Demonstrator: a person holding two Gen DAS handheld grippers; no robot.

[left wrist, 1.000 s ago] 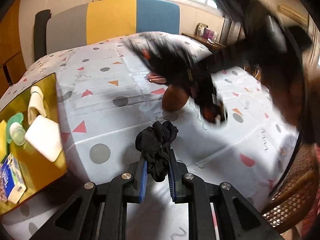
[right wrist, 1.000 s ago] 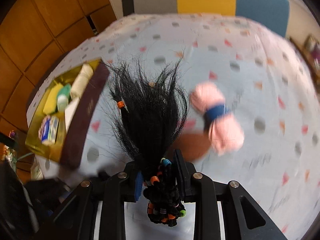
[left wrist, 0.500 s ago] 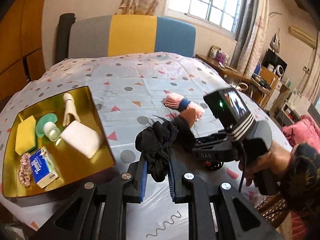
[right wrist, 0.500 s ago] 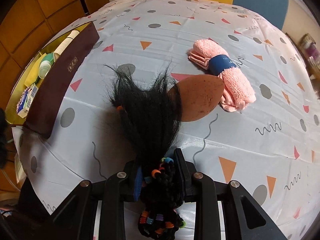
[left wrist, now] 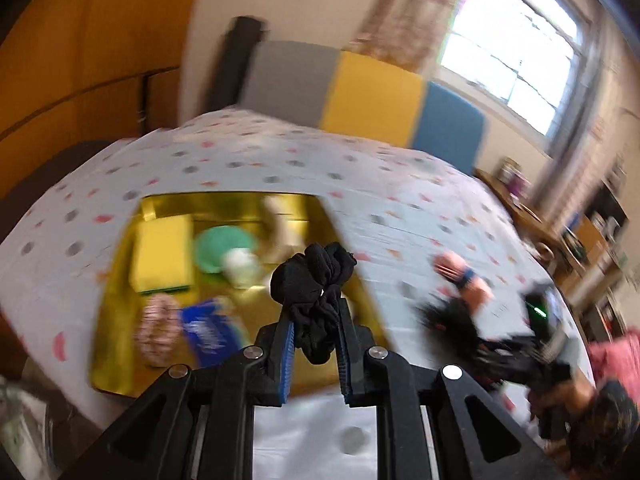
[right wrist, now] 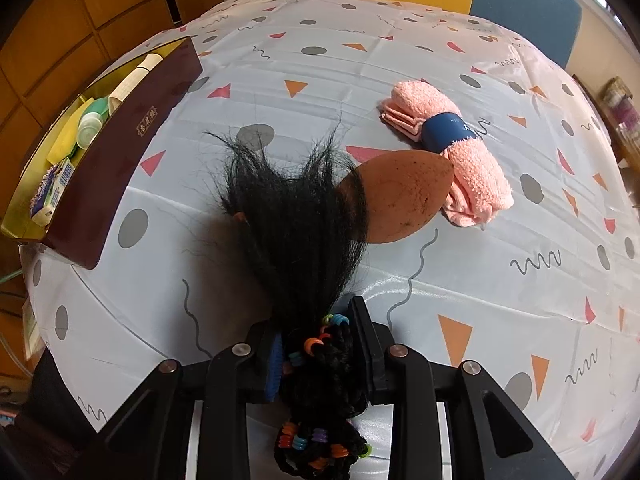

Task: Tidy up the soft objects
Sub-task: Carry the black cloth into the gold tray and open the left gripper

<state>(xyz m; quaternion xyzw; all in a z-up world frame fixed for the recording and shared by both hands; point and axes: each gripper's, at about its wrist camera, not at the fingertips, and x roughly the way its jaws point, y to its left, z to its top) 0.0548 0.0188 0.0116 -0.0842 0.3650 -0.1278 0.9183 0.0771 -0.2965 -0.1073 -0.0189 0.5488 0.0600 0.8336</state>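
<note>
My left gripper (left wrist: 314, 322) is shut on a black fabric scrunchie (left wrist: 314, 280) and holds it above the near right part of the gold tray (left wrist: 120, 344). My right gripper (right wrist: 318, 344) is shut on a black hair piece with coloured beads (right wrist: 296, 216), low over the table. A brown egg-shaped sponge (right wrist: 404, 196) and a rolled pink towel with a blue band (right wrist: 472, 164) lie just beyond it. In the left wrist view the right gripper (left wrist: 516, 356) sits at the right, blurred.
The gold tray (right wrist: 24, 216) with a dark brown side holds a yellow sponge (left wrist: 162, 254), a green lidded jar (left wrist: 226, 248), a blue tissue pack (left wrist: 208, 332), a patterned scrunchie (left wrist: 154, 330) and a cream roll (left wrist: 276, 220). A patterned cloth (right wrist: 280, 60) covers the table. A chair (left wrist: 360, 100) stands behind.
My left gripper has swung left with the black scrunchie and now looks down over the gold tray. The right gripper, still on the hair piece, has barely moved.
</note>
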